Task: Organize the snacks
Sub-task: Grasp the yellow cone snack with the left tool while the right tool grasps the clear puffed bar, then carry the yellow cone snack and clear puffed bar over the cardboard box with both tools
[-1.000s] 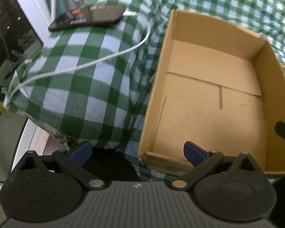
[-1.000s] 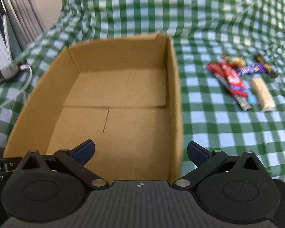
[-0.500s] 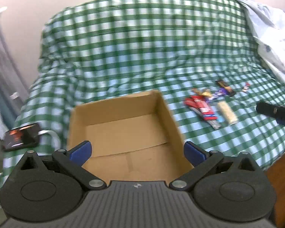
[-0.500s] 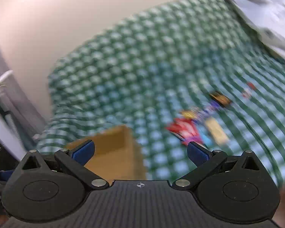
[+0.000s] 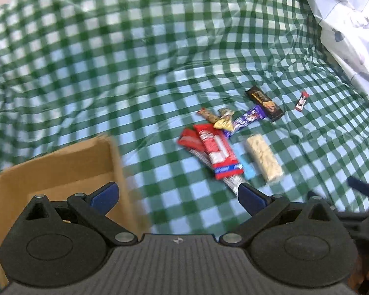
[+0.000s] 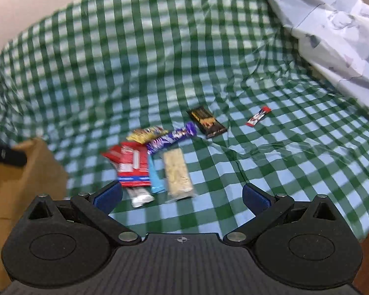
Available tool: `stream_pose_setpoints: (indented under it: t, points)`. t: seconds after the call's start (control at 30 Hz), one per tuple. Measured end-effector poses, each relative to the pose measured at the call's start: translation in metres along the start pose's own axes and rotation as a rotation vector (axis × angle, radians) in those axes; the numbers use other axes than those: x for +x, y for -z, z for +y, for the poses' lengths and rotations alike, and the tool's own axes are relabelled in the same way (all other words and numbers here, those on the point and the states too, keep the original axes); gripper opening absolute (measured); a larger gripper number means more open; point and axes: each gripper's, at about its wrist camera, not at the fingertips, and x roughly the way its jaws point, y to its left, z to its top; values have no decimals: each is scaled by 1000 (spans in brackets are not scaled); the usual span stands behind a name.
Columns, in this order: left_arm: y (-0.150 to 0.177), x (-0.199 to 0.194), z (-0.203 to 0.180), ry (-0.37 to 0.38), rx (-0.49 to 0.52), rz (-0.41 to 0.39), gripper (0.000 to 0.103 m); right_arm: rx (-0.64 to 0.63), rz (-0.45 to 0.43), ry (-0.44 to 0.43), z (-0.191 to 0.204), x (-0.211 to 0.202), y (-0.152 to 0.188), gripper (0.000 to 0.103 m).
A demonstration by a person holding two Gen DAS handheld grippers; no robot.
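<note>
No words on the snack wrappers can be read. The snacks (image 6: 157, 157) lie in a small pile on the green checked cloth (image 6: 160, 61), just ahead of the right gripper (image 6: 182, 196). Both it and the left gripper (image 5: 178, 194) are wide apart, holding nothing. The cardboard box (image 5: 61, 162) sits left of the pile.

Left hand-held gripper (image 5: 177, 195), black ribbed body, round hubs, silver screws, blue fingertips (image 5: 105, 193)
</note>
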Motion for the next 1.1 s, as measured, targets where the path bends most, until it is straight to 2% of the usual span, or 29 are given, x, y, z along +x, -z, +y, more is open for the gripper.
stream_pose_setpoints:
  t: [0.27, 0.37, 0.5, 0.53, 0.57, 0.6, 0.63, 0.67, 0.7, 0.8, 0.9, 0.97, 1.1]
  points:
    - [-79, 117, -47, 6, 139, 139, 103, -47, 121, -20, -4, 113, -3, 102]
    - [-102, 161, -63, 8, 180, 182, 103, -48, 131, -31, -4, 145, -4, 102]
    - [-118, 210, -77, 14, 186, 226, 101, -73, 133, -31, -2, 178, -6, 102]
    - [-121, 220, -80, 18, 187, 235, 96, -92, 132, -27, 0, 183, -5, 102]
    - [-123, 230, -84, 19, 195, 243, 82, -120, 131, -25, 3, 188, -3, 100]
    - [-124, 237, -88, 12, 207, 247, 68, -147, 132, -25, 4, 192, -2, 88]
    - [-125, 242, -90, 0, 215, 255, 31, -180, 136, -25, 7, 194, 0, 77]
    - [-125, 245, -90, 5, 201, 264, 21, -214, 127, -19, 9, 194, 3, 58]
    - [-124, 244, -86, 26, 167, 262, 17, -239, 103, -25, 11, 191, 4, 39]
    - [-120, 231, -73, 36, 119, 235, 15, -238, 105, -28, 10, 184, 5, 38]
    - [-119, 201, -55, 67, 59, 204, 15, -154, 103, -5, -3, 172, 1, 38]
    - [-118, 174, -43, 84, 30, 171, 15, -89, 92, -5, -11, 157, -4, 38]
    - [-107, 101, -23, 124, -12, 76, 15, -35, 31, -2, -13, 114, -13, 38]
